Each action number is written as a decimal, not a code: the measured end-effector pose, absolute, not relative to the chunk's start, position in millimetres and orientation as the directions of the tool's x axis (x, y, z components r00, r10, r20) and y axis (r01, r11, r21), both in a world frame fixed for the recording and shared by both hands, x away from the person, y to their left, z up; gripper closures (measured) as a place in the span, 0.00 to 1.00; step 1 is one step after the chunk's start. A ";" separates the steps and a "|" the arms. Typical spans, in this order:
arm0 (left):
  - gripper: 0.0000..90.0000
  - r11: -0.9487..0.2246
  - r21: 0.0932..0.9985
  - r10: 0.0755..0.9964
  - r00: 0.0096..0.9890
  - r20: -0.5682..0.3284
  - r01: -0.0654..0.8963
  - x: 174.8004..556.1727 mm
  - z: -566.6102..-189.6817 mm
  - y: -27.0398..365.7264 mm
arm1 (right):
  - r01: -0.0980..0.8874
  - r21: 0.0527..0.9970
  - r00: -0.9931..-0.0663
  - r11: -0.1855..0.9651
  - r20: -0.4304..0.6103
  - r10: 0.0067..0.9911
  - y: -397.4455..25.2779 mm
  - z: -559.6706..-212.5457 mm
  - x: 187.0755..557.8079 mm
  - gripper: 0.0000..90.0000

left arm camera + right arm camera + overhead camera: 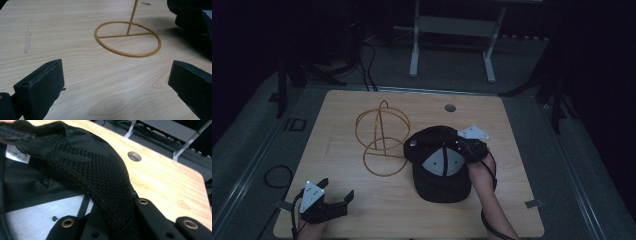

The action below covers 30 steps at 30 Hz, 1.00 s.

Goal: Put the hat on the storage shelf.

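Note:
A black cap point(439, 165) with a grey inner panel lies upside down, right of the table's centre. My right gripper point(467, 147) is at its right rim, shut on the cap's edge. In the right gripper view, the black mesh fabric point(100, 175) runs down between the jaws of that gripper point(112, 220). A yellow wire stand point(382, 135) with a round base and looped top stands just left of the cap. My left gripper point(337, 192) rests open near the front left corner, its jaws wide apart point(116, 75) and holding nothing. It faces the stand's base ring point(125, 35).
The wooden table point(512, 200) has a cable hole point(450, 107) near its far edge. A white metal frame point(414, 50) and cables stand on the dark floor beyond. In the left gripper view, the cap point(190, 17) rises at the upper right.

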<state>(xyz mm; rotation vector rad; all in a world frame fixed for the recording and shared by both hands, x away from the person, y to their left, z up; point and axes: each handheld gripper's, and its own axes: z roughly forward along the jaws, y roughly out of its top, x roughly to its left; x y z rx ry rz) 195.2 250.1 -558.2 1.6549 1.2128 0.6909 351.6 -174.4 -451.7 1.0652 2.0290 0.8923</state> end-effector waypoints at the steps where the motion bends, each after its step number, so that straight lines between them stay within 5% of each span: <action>1: 0.01 -0.070 0.912 0.931 0.354 -0.086 0.404 195.1 -558.2 249.6 | 0.401 0.813 -0.441 0.421 -0.231 0.867 -174.8 -448.1 350.4 0.98; 17: 0.01 -0.104 0.924 0.896 0.439 -0.073 0.367 188.0 -541.9 215.2 | 0.280 0.875 -0.450 0.394 -0.243 0.859 -190.7 -387.8 327.3 0.98; 30: 0.01 -0.163 0.930 0.773 0.628 -0.086 0.328 187.5 -506.5 162.2 | 0.171 0.893 -0.546 0.416 -0.265 0.795 -191.8 -368.2 293.5 0.98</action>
